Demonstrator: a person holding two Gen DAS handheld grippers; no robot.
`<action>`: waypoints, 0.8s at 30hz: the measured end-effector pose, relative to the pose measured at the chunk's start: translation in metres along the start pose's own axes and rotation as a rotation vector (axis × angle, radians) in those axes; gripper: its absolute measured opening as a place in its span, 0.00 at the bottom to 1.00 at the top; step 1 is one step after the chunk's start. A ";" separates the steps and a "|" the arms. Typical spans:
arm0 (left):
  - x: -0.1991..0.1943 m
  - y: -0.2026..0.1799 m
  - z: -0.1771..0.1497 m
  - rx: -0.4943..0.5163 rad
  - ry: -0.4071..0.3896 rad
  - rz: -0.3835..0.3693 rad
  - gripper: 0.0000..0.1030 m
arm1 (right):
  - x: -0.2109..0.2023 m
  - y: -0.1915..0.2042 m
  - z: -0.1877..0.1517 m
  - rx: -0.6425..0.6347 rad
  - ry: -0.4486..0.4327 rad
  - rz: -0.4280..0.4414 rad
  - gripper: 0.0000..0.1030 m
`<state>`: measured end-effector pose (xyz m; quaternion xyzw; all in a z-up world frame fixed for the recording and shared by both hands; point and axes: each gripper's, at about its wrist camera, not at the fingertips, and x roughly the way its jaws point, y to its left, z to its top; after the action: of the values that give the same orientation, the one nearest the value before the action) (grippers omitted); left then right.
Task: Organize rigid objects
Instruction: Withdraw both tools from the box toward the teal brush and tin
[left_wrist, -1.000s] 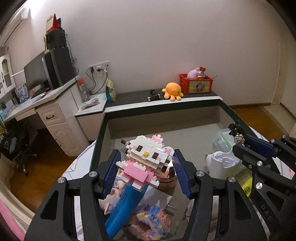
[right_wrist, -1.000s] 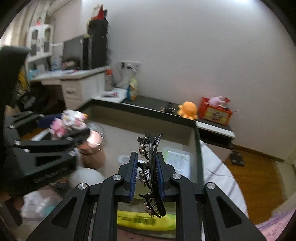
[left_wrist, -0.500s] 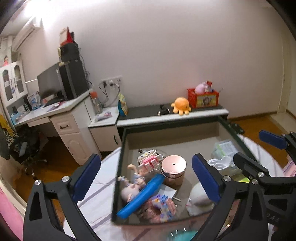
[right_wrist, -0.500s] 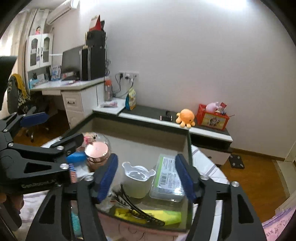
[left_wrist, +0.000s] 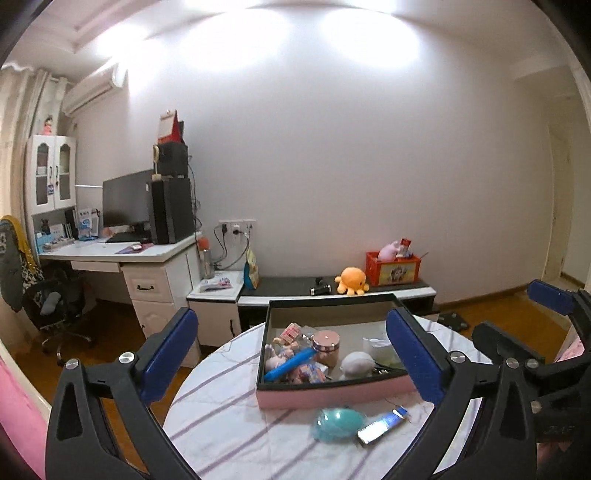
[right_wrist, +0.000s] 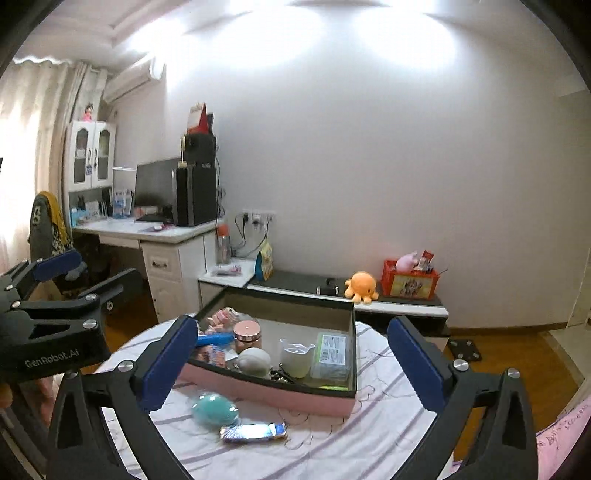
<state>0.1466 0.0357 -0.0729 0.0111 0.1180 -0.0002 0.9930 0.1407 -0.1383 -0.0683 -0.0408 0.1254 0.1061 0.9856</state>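
Both grippers wide apart, nothing between pads. Left gripper (left_wrist: 291, 354) jaws spread, barely widening in the last half second; right gripper (right_wrist: 291, 356) jaws have just been opening. Box (left_wrist: 332, 395) sits on the round table (left_wrist: 229, 424), well ahead of both sets of fingers. Box is pink outside with a dark rim, open top. Inside: brick toy (left_wrist: 291, 332), blue tube (left_wrist: 290, 365), pink jar (right_wrist: 247, 334), white cup (right_wrist: 295, 356), clear case (right_wrist: 330, 356), hair clip (right_wrist: 282, 373). On the cloth just in front of the box: teal egg (right_wrist: 214, 408) and foil tube (right_wrist: 253, 432).
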 end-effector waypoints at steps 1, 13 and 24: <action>-0.011 -0.002 -0.003 0.005 -0.015 0.009 1.00 | -0.011 0.003 -0.001 0.007 -0.013 0.002 1.00; -0.076 -0.011 -0.034 0.050 -0.065 0.020 1.00 | -0.065 0.018 -0.027 0.030 -0.049 -0.048 1.00; -0.069 -0.011 -0.041 0.062 -0.030 0.011 1.00 | -0.067 0.019 -0.032 0.037 -0.036 -0.071 1.00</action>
<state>0.0701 0.0251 -0.0972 0.0424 0.1029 0.0016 0.9938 0.0659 -0.1368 -0.0828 -0.0249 0.1083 0.0695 0.9914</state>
